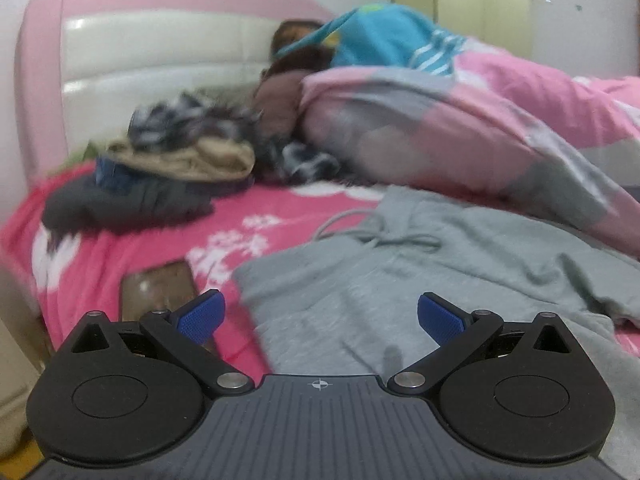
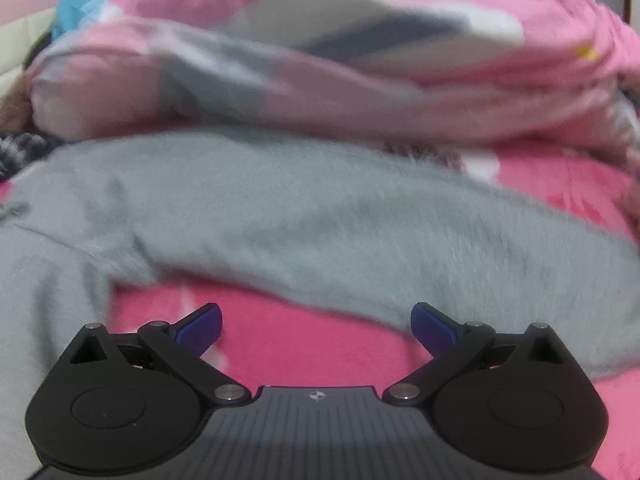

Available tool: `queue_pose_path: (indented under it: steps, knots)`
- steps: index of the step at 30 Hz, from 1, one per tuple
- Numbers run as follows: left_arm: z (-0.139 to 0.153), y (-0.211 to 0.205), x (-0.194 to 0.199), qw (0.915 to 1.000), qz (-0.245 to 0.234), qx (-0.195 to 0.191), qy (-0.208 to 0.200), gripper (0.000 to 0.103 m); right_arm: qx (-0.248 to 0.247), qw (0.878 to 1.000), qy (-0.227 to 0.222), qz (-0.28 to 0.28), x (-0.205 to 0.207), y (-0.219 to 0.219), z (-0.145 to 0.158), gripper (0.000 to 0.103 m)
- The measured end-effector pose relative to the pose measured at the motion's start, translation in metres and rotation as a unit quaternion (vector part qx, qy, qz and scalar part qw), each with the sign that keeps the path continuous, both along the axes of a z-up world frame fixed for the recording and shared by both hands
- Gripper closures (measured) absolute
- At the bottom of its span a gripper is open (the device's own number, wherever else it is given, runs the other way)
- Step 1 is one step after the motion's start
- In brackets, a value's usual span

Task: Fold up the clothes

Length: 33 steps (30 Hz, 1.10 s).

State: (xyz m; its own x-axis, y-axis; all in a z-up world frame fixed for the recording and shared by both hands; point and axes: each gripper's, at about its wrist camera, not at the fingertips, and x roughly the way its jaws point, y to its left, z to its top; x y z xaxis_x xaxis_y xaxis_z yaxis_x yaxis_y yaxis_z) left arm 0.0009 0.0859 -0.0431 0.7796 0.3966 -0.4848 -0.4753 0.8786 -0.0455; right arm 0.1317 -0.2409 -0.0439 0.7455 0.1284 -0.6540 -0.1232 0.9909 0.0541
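Observation:
A grey hooded sweatshirt (image 1: 420,264) lies spread and rumpled on the pink bed sheet (image 1: 132,248), its drawstring showing near the middle. My left gripper (image 1: 320,316) is open and empty, just above the sweatshirt's near left edge. In the right wrist view a grey sleeve (image 2: 340,224) stretches across the pink sheet (image 2: 304,344). My right gripper (image 2: 316,320) is open and empty, low over the sheet just in front of the sleeve.
A pile of clothes (image 1: 160,168) sits at the back left by the pink and white headboard (image 1: 160,52). A bulky pink duvet (image 1: 460,120) lies behind the sweatshirt and also shows in the right wrist view (image 2: 320,60). A phone (image 1: 160,292) lies near my left finger.

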Motion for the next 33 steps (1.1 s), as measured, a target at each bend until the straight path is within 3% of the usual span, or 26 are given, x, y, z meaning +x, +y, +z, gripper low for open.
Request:
queue_pose_path:
  steps: [6, 10, 13, 22, 26, 31, 33]
  knots:
    - [-0.017, 0.025, 0.011, 0.9996, -0.002, -0.028, 0.001, 0.001, 0.090, 0.991, 0.001, 0.098, 0.030, 0.082, 0.063, 0.000]
    - [-0.025, 0.037, 0.017, 0.9982, -0.014, -0.057, -0.011, 0.006, 0.071, 0.982, 0.015, 0.176, 0.077, 0.179, 0.074, 0.000]
    - [-0.031, 0.041, 0.021, 0.9975, -0.024, -0.066, -0.011, 0.018, 0.037, 0.976, 0.029, 0.211, 0.107, 0.244, 0.065, 0.000]
    - [-0.039, 0.048, 0.022, 0.9955, -0.029, -0.082, -0.036, 0.029, 0.023, 0.967, 0.155, 0.201, 0.186, 0.343, 0.033, 0.003]
    - [-0.038, 0.052, 0.016, 0.9932, -0.034, -0.090, -0.065, 0.040, -0.012, 0.961, 0.198, 0.191, 0.205, 0.372, 0.017, 0.004]
    - [-0.039, 0.054, 0.015, 0.9915, -0.041, -0.097, -0.076, 0.041, -0.066, 0.956, 0.228, 0.171, 0.216, 0.390, -0.004, 0.013]
    - [-0.042, 0.055, 0.016, 0.9908, -0.043, -0.106, -0.073, 0.043, -0.087, 0.955, 0.227, 0.169, 0.215, 0.391, -0.006, 0.024]
